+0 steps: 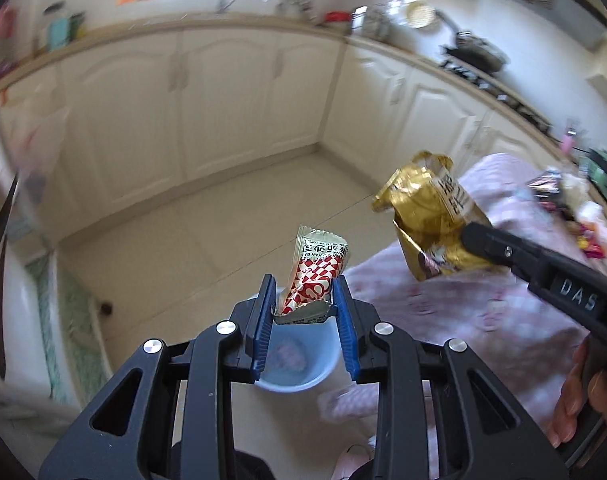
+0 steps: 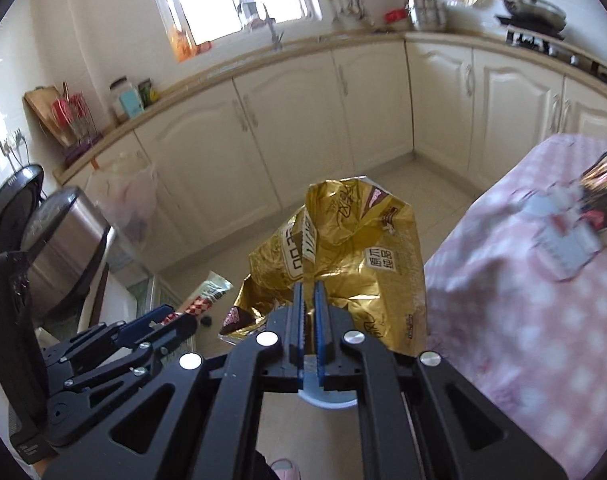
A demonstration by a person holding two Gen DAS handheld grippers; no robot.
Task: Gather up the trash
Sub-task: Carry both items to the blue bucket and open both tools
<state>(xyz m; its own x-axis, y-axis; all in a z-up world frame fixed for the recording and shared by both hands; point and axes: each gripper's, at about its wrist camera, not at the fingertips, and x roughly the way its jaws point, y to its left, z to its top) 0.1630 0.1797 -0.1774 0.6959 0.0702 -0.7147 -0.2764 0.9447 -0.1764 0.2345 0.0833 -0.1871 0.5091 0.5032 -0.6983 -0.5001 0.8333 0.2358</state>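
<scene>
Between the blue-padded fingers of the left gripper (image 1: 305, 300) sits a crumpled red-and-white checked snack wrapper (image 1: 317, 276), pinched at its lower end above a pale blue plastic bin (image 1: 299, 364) on the tiled floor. The right gripper (image 2: 308, 312), marked "DAS" on its arm, is pressed together on a crinkled gold foil snack bag (image 2: 343, 256) printed with Chinese characters, beside the pink checked cloth-covered bench (image 2: 535, 280).
</scene>
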